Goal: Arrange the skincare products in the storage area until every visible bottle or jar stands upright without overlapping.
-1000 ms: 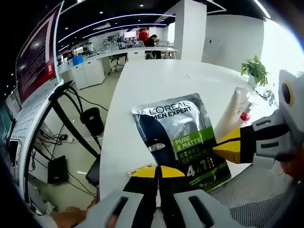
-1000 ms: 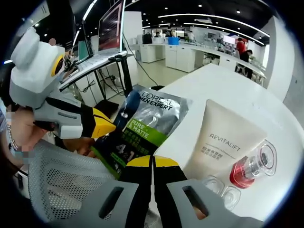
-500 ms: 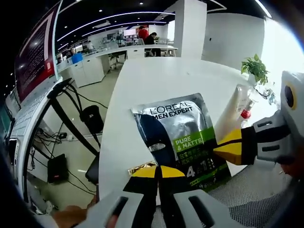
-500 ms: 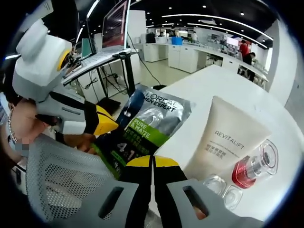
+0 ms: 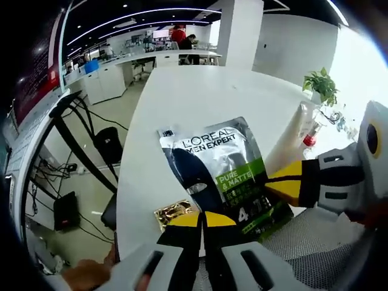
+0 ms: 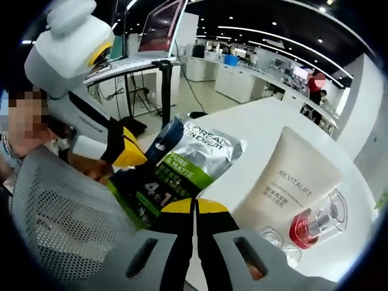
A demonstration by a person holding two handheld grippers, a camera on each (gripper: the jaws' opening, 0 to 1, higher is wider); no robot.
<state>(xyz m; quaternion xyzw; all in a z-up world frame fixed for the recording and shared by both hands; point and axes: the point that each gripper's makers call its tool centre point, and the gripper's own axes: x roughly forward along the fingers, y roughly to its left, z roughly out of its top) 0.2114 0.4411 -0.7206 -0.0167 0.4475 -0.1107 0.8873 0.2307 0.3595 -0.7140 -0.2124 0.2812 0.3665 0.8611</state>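
Over at the left edge of the white worktop point(image 5: 182, 91), the left hand-held gripper point(image 5: 203, 219) has its jaws pinched tight on the bottom edge of the silver-and-green sachet point(image 5: 221, 170), with a gold packet point(image 5: 173, 212) just beside it. Both are gripping that same sachet point(image 6: 176, 170): the right hand-held gripper point(image 6: 195, 206) is clamped on its other edge. Further right a cream tube point(image 6: 291, 182) lies flat, touching a red-topped clear bottle point(image 6: 315, 221).
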